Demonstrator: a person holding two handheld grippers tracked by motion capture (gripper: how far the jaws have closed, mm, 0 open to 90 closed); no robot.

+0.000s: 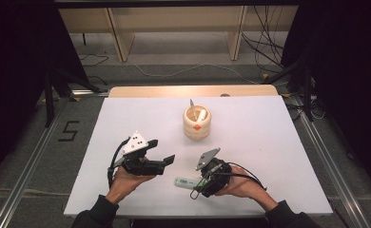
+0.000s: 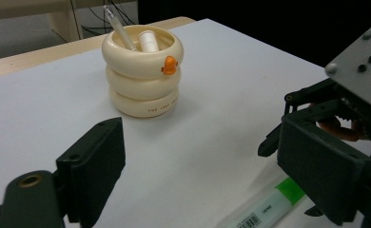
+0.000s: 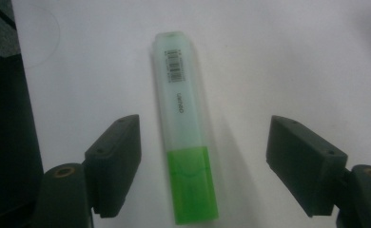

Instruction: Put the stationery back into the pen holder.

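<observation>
Right gripper (image 3: 205, 164) open, jaws straddling green highlighter (image 3: 183, 128) lying flat on white table (image 1: 269, 142), not touching it. Left gripper (image 1: 162, 154) open, empty, just beside. Cream holder (image 1: 197, 122) farther back, holding pen.

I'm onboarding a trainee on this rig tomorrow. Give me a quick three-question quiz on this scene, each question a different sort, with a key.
1. True or false: the right gripper is clamped shut on the highlighter.
2. What stands in the cream ring-shaped holder? A) scissors B) a pen and a white tube C) nothing
3. Fill in: the cap of the highlighter is ____ in colour.

Key:
1. False. Its jaws stand open on either side of the highlighter, which lies flat on the white table.
2. B
3. Green
</observation>
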